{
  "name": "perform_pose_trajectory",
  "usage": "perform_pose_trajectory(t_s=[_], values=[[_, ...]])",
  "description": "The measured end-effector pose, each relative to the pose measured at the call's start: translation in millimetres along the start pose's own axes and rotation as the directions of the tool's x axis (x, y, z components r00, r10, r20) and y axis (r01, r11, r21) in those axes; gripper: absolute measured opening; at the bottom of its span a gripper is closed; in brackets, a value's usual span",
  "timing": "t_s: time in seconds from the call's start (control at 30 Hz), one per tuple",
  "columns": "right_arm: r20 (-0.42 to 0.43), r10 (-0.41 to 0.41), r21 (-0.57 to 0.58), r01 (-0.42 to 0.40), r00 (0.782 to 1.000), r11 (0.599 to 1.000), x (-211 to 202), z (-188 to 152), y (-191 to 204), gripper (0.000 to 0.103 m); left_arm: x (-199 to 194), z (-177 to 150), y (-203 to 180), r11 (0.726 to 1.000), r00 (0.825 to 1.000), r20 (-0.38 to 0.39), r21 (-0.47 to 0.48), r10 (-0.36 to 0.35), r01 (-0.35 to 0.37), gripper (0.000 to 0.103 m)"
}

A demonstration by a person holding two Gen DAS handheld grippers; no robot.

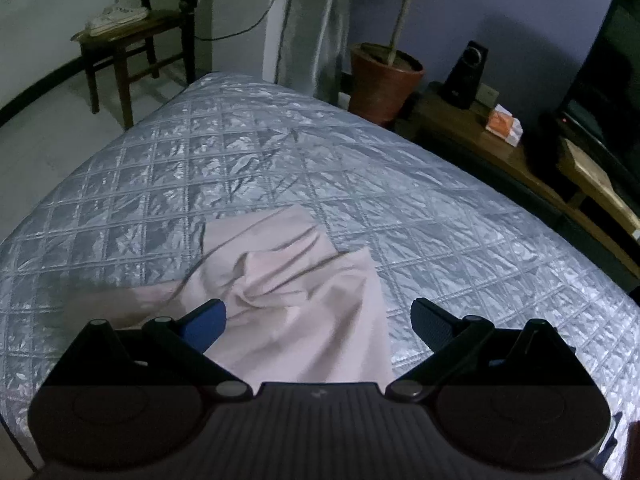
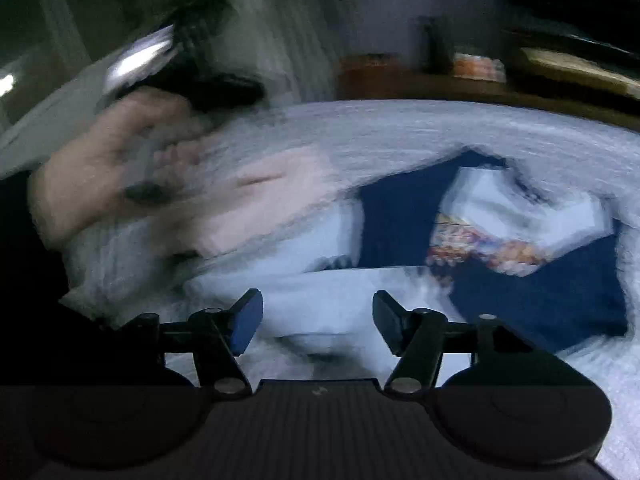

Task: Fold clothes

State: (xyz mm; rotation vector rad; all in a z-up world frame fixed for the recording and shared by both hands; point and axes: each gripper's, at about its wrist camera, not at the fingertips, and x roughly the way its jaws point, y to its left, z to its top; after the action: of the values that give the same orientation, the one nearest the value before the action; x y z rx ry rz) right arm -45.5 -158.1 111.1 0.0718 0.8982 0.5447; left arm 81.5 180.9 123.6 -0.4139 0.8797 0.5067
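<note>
The pink garment (image 1: pixel 288 280) is seen lying just beyond the left gripper (image 1: pixel 318 320), jaws apart and empty, its length running near to far, while the right gripper (image 2: pixel 318 322), also parted and empty, is held over white cloth (image 2: pixel 320 304)

A bed (image 1: pixel 280 152) under a silvery quilted cover carries a crumpled pink cloth (image 1: pixel 292 300) near its close edge, and, in the blurred right view, a navy garment (image 2: pixel 540 300) with a colourful print beside pale blue clothes (image 2: pixel 332 292).
</note>
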Motion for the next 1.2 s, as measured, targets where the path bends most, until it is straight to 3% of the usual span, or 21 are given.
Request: perform_pose_trajectory(t_s=[0.1, 0.13, 0.2, 0.3, 0.37, 0.4, 0.43, 0.47, 0.5, 0.53, 0.6, 0.63, 0.7, 0.77, 0.87, 0.93, 1.0, 1.07, 1.13, 1.2], values=[[-0.147, -0.141, 0.000, 0.143, 0.979, 0.990, 25, -2, -24, 0.070, 2, -4, -5, 1.000, 1.000, -0.006, 0.016, 0.003, -0.003, 0.098], [-0.173, -0.141, -0.029, 0.138, 0.975, 0.990, 34, -4, -20, 0.070, 3, -5, -7, 1.000, 1.000, -0.008, 0.019, 0.004, -0.003, 0.098], [-0.223, -0.085, -0.064, 0.072, 0.971, 0.995, 48, -9, -10, 0.072, 4, -7, -10, 1.000, 1.000, -0.009, 0.027, 0.007, -0.006, 0.098], [-0.299, -0.066, -0.205, 0.004, 0.952, 0.979, 61, -21, 7, 0.039, 5, -9, -14, 0.999, 1.000, -0.014, 0.036, 0.007, -0.006, 0.098], [-0.381, 0.003, -0.250, -0.106, 0.925, 0.962, 53, -25, 8, 0.036, 6, -10, -17, 0.999, 1.000, -0.018, 0.046, 0.003, -0.002, 0.098], [-0.439, 0.044, -0.239, -0.163, 0.898, 0.957, 51, -26, 3, 0.045, 6, -11, -18, 0.999, 1.000, -0.018, 0.049, 0.002, -0.002, 0.098], [-0.491, 0.072, -0.222, -0.205, 0.868, 0.953, 48, -26, -3, 0.069, 6, -11, -18, 0.999, 1.000, -0.018, 0.050, 0.001, 0.000, 0.098], [-0.541, 0.099, -0.203, -0.244, 0.835, 0.948, 44, -27, -11, 0.079, 6, -11, -18, 0.999, 1.000, -0.019, 0.050, -0.002, 0.003, 0.098], [-0.536, 0.099, -0.205, -0.243, 0.838, 0.948, 37, -25, -19, 0.084, 7, -11, -19, 0.999, 1.000, -0.021, 0.052, -0.004, 0.005, 0.098], [-0.500, 0.087, -0.186, -0.205, 0.861, 0.961, 29, -22, -31, 0.084, 8, -12, -19, 0.998, 1.000, -0.026, 0.056, -0.005, 0.006, 0.098], [-0.380, 0.084, -0.006, -0.093, 0.921, 0.996, 13, -11, -69, 0.084, 10, -14, -20, 0.998, 0.999, -0.039, 0.057, -0.010, 0.012, 0.098], [-0.289, 0.061, 0.125, -0.026, 0.955, 0.992, 4, -9, -92, 0.084, 10, -15, -22, 0.998, 0.999, -0.042, 0.062, -0.011, 0.014, 0.098], [-0.235, -0.085, 0.227, 0.140, 0.968, 0.964, 3, -11, -116, 0.083, 10, -17, -25, 0.997, 0.999, -0.044, 0.075, -0.014, 0.017, 0.098], [-0.204, -0.240, 0.320, 0.296, 0.949, 0.900, 4, -15, -138, 0.083, 10, -20, -29, 0.996, 0.999, -0.044, 0.090, -0.017, 0.021, 0.098], [-0.178, -0.297, 0.290, 0.339, 0.938, 0.895, 24, -13, -141, 0.080, 10, -23, -32, 0.994, 0.999, -0.047, 0.105, -0.018, 0.023, 0.098], [-0.138, -0.354, 0.198, 0.375, 0.925, 0.905, 40, -6, -131, 0.056, 11, -23, -33, 0.994, 0.999, -0.049, 0.107, -0.015, 0.020, 0.098], [-0.107, -0.345, 0.114, 0.356, 0.933, 0.928, 54, 9, -128, 0.026, 12, -22, -33, 0.994, 0.999, -0.051, 0.105, -0.014, 0.019, 0.098], [-0.077, -0.332, 0.033, 0.335, 0.940, 0.942, 71, 29, -129, 0.026, 12, -21, -33, 0.995, 0.999, -0.046, 0.099, -0.009, 0.013, 0.098], [-0.051, -0.429, -0.139, 0.419, 0.902, 0.897, 93, 52, -126, 0.027, 12, -20, -31, 0.996, 0.999, -0.034, 0.092, 0.003, 0.000, 0.098], [-0.021, -0.564, -0.260, 0.540, 0.826, 0.800, 113, 75, -130, 0.028, 12, -17, -27, 0.997, 1.000, -0.026, 0.078, 0.015, -0.013, 0.098]])
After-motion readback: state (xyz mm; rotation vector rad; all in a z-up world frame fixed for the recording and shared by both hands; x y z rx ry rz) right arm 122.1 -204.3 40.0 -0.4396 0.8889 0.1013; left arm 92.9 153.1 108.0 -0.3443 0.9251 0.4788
